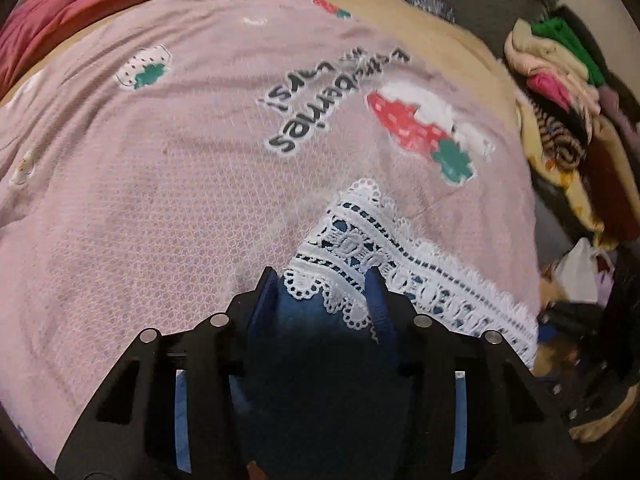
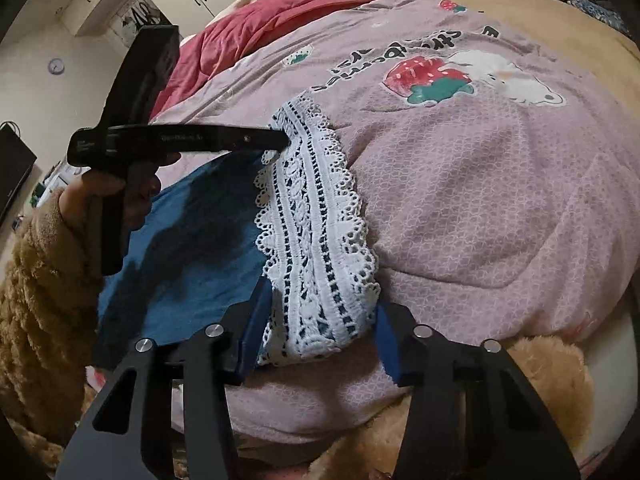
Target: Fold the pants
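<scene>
Blue pants (image 2: pixel 192 248) — lace hem between both spread tools | left tool (image 1: pixel 324 280) | right tool (image 2: pixel 318 312)

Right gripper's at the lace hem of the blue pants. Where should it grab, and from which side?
Grip the near corner of the white lace hem, coming in low from the near bed edge. The right gripper already straddles it, open; the hem lies flat on the pink blanket, its edge free.
</scene>
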### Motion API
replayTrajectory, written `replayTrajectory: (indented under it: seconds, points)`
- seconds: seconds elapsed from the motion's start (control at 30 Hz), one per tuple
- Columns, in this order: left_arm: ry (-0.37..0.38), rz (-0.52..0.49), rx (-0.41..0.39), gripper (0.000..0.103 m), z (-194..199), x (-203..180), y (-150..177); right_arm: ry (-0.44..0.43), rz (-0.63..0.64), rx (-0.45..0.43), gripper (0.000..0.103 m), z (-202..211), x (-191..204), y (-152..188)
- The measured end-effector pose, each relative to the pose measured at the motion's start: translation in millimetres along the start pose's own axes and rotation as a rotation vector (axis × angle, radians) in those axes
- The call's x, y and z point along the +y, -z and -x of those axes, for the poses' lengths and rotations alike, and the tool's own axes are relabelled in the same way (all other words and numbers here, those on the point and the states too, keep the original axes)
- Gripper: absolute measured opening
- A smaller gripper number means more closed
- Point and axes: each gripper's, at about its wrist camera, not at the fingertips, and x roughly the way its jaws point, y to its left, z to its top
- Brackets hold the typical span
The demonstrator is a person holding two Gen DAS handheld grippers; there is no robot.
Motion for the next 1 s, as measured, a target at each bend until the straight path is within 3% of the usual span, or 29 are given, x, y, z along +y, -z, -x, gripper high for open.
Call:
replayTrajectory:
  seconds: [0.17,0.27,0.33,0.43,0.57,0.63,0.67,0.77,1.0]
  points:
    - [0.048,0.025,-0.001,0.038,-3,3,-3,0.003,0.002,0.01,0.054,-10,2,-2]
    - [0.145,0.039,-0.024,0.038,2,3,0,-0.034,0.041,-0.01,0.027,-5,8,-2]
    - [0.146,0.033,-0.023,0.037,3,3,3,-0.05,0.039,-0.03,0.027,-1,8,-1]
    - [0.105,0.037,-0.014,0.037,-1,4,6,-0.006,0.005,-0.012,0.035,-10,2,0]
    - [0.066,0.011,-0.024,0.036,-6,-5,4,-0.015,-0.015,-0.008,0.045,-13,1,0]
    - [0.043,0.013,-0.023,0.03,-7,-7,2,-0.005,0.011,-0.009,0.041,-16,4,1]
    - [0.038,0.018,-0.029,0.024,-6,-7,2,-0.004,0.022,-0.011,0.028,-17,6,1]
    - [0.036,0.005,-0.04,0.018,0,-9,4,-0.048,0.012,-0.026,0.026,-14,4,0]
    - [0.08,0.02,-0.128,0.018,28,-7,11,-0.079,0.06,-0.09,0.025,12,21,-1]
